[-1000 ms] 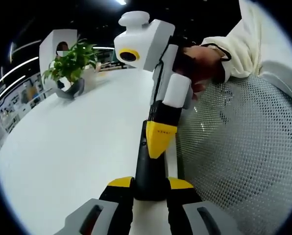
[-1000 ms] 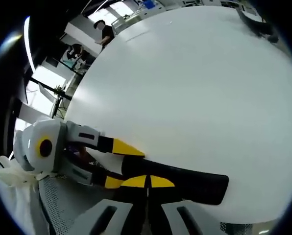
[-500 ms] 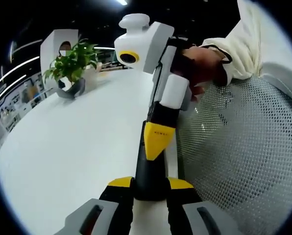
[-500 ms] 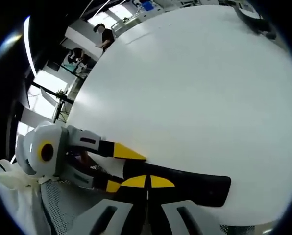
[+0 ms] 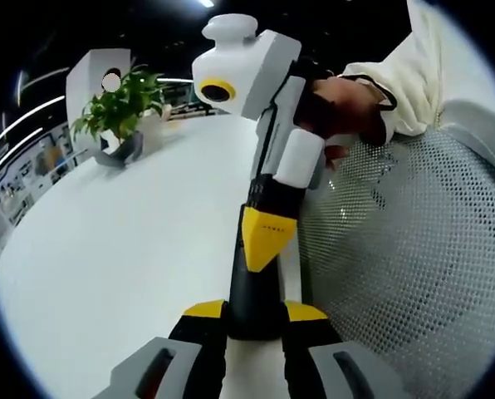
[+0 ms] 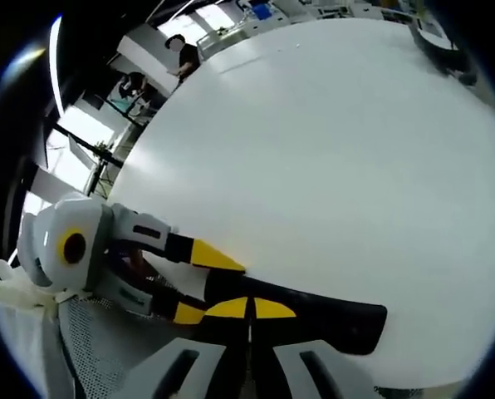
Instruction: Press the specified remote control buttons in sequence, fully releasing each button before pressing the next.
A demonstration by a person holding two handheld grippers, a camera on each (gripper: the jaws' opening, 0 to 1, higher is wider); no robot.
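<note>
The smooth white tabletop (image 6: pixel 330 166) has a faint sheen. The long black remote control (image 6: pixel 314 314) looks like matt plastic. The grey chair back (image 5: pixel 405 266) is perforated mesh.

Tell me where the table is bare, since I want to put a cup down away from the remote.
The white table is bare from the remote out to its far edge. In the left gripper view the bare stretch runs from the remote to the potted plant. It is crowded at the near edge, where both tongs meet by the mesh chair.
</note>
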